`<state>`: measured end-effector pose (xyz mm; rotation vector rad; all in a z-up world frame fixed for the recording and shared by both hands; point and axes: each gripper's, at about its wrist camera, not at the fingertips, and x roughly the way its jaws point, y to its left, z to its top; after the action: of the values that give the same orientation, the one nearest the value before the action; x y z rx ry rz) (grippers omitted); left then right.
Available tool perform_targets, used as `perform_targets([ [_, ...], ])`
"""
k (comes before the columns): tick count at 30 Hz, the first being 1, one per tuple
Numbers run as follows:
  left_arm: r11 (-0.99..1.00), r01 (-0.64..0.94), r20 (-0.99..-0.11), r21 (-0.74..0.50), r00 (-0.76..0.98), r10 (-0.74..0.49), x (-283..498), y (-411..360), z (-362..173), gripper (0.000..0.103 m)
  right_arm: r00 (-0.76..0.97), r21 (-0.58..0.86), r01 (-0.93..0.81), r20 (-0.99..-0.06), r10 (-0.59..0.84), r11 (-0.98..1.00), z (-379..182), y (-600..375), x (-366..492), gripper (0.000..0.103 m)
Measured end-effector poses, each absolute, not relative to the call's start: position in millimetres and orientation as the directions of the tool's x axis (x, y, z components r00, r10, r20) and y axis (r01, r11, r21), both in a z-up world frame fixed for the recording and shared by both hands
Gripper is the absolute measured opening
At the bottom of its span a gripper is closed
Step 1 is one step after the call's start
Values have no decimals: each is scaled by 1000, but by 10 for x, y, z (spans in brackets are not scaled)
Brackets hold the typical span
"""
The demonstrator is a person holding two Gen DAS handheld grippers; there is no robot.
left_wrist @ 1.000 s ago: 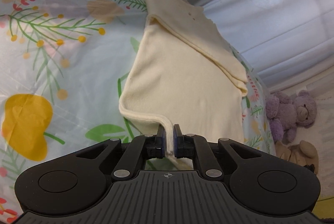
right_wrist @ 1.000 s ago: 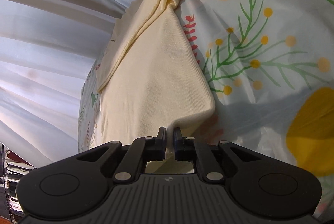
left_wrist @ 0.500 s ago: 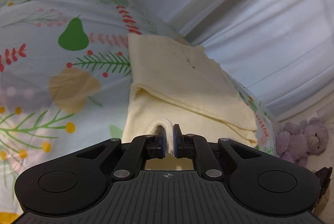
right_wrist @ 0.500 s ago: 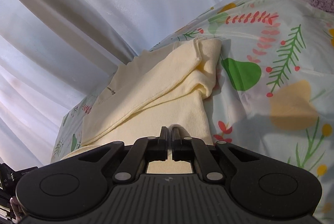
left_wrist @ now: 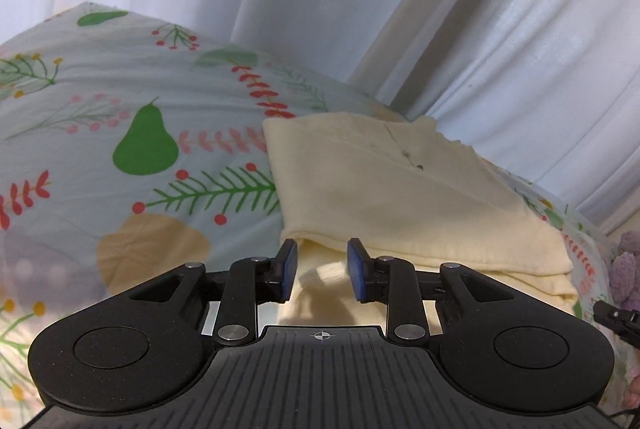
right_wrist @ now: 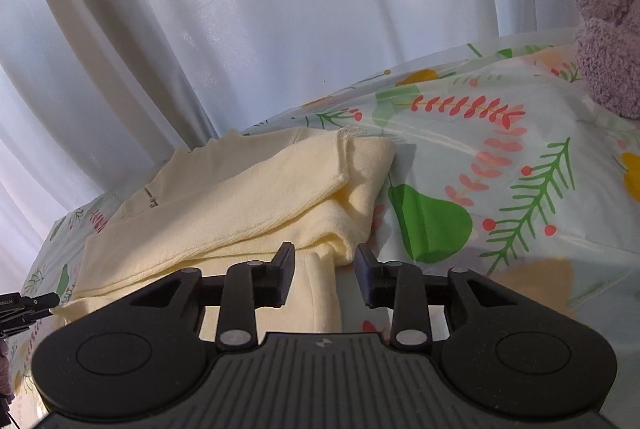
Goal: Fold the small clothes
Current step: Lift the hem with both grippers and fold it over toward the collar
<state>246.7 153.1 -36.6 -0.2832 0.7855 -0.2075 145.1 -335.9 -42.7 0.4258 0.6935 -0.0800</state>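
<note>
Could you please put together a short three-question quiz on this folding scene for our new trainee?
1. True or false: the left hand-held gripper is clamped shut on the cream garment.
2. What lies under the garment? A) a bare wooden table B) a cloth printed with pears and leaves C) a grey carpet
3. Fill in: the plush toy at the edge of the right wrist view is ____ in colour.

Key
1. False: its jaws have just been opening, and the pads stand off a fold of the garment between them.
2. B
3. Purple

The right hand-held gripper has just been opening too.
</note>
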Motion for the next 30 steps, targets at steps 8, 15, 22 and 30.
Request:
perform_targets([
  [8, 940, 168, -717, -298, 610, -337, 2479, 1491, -554, 42, 693, 176, 54, -715, 90, 983, -641, -3094, 1472, 51],
  [15, 932, 244, -721, -268, 591, -362, 2468, 1312, -605, 28, 687, 122, 3, -721, 87, 993, -664, -2935, 1586, 17],
  [22, 931, 261, -730, -254, 580, -361, 2492, 1281, -653, 16, 718, 71, -20, -694, 64, 997, -618, -2835, 1539, 9],
  [30, 934, 233, -743, -271, 566, -357, 2573, 1312, -696, 23, 709, 52, -32, -702, 59, 998, -606, -2781, 1546, 9],
])
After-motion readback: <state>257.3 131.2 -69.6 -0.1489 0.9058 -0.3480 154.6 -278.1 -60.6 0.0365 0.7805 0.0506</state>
